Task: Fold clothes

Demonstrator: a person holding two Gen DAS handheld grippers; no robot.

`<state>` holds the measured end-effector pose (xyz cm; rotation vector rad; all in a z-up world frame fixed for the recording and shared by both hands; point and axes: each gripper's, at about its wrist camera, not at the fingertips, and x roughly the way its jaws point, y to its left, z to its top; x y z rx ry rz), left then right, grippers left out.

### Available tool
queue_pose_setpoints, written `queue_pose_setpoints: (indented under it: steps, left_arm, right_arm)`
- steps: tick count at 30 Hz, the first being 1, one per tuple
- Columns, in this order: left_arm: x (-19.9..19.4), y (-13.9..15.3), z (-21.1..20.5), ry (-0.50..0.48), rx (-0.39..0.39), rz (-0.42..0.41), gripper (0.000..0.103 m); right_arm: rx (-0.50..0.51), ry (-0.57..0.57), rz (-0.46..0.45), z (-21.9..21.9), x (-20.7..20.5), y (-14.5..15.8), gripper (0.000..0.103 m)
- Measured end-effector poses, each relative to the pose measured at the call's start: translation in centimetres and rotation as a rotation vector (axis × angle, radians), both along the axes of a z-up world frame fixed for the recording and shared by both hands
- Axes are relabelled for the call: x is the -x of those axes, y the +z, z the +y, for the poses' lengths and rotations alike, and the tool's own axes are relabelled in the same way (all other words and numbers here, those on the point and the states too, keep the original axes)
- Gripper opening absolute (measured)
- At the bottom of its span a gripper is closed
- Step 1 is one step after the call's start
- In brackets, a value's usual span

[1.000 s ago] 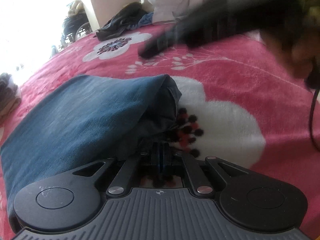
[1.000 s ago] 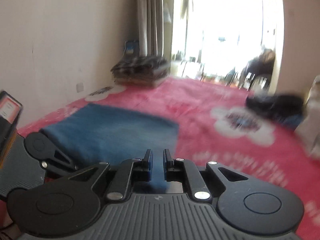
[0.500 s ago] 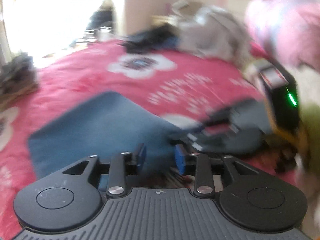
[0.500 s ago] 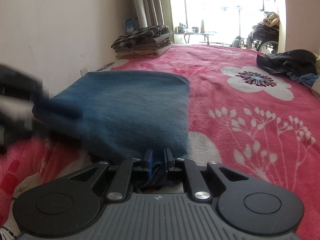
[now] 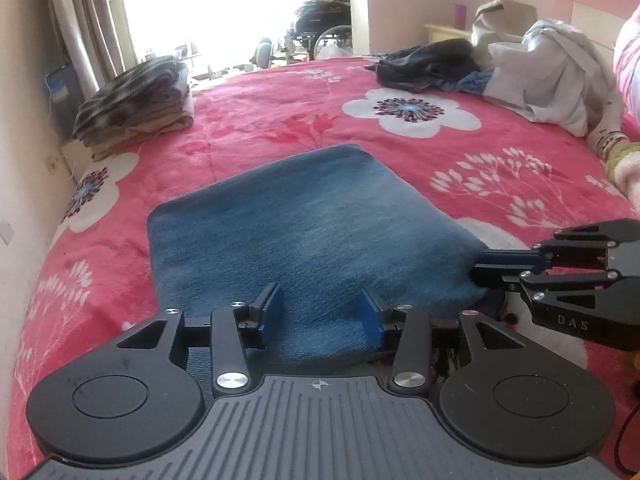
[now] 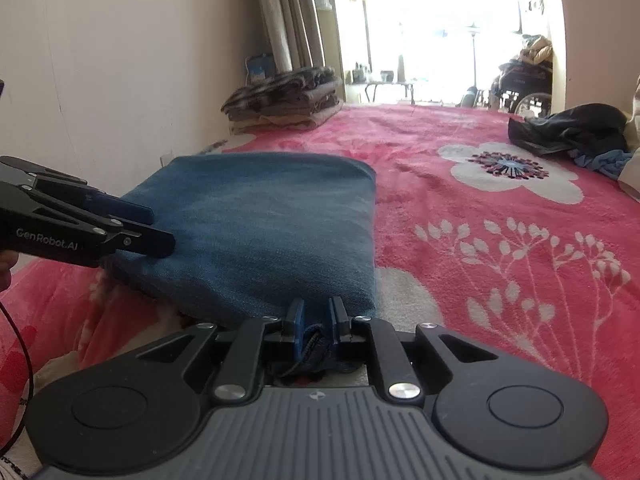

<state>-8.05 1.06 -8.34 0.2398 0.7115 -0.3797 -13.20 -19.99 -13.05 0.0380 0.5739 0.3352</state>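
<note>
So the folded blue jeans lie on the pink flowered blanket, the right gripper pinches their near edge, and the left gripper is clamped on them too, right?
Not quite. The left gripper is open: the left wrist view shows its blue pads spread apart above the folded blue jeans, pressing nothing, having just been opening. The rest holds: the jeans lie on the pink flowered blanket, and the right gripper pinches their near edge.

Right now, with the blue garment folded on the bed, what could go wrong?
1. The right gripper pinches a bunched corner of the blue garment; lifting or pulling may drag the fold open.
2. The left gripper has just been opening, fabric lying loose between its jaws; closing again could wrinkle that edge.
3. The pink blanket looks soft, so the garment may shift.
</note>
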Motion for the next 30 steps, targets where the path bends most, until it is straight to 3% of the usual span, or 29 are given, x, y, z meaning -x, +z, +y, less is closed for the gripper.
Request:
queue_pose_setpoints:
  steps: [4, 6, 7, 8, 12, 21, 25, 30]
  left_arm:
    - [-0.1, 0.0, 0.0, 0.007, 0.008, 0.001, 0.045]
    - [-0.1, 0.0, -0.1, 0.009, 0.006, 0.001, 0.046]
    - [-0.1, 0.0, -0.2, 0.01, 0.007, 0.001, 0.047]
    - [-0.1, 0.0, -0.1, 0.01, 0.009, 0.001, 0.047]
    - [-0.1, 0.0, 0.0, 0.014, 0.02, 0.002, 0.047]
    - [0.0, 0.0, 0.1, 0.012, 0.024, -0.003, 0.047]
    - [-0.1, 0.0, 0.2, 0.012, 0.028, -0.002, 0.047]
    - [0.0, -0.1, 0.2, 0.009, 0.028, -0.003, 0.047]
  right_arm:
    - [-0.016, -0.008, -0.019, -0.2, 0.3, -0.2, 0.017]
    - [-0.018, -0.05, -0.006, -0.5, 0.1, -0.2, 0.046]
    - [-0.035, -0.091, 0.022, -1.0, -0.3, -0.3, 0.073]
    - [-0.053, -0.133, 0.051, -1.5, -0.6, -0.4, 0.083]
    - [-0.114, -0.151, 0.094, -2.8, -1.3, -0.2, 0.083]
    - [-0.021, -0.173, 0.076, -2.2, -0.8, 1.1, 0.083]
    - [0.014, -0.224, 0.013, -3.0, -0.3, 3.1, 0.083]
    - [-0.048, -0.249, -0.074, -3.9, -0.8, 6.6, 0.067]
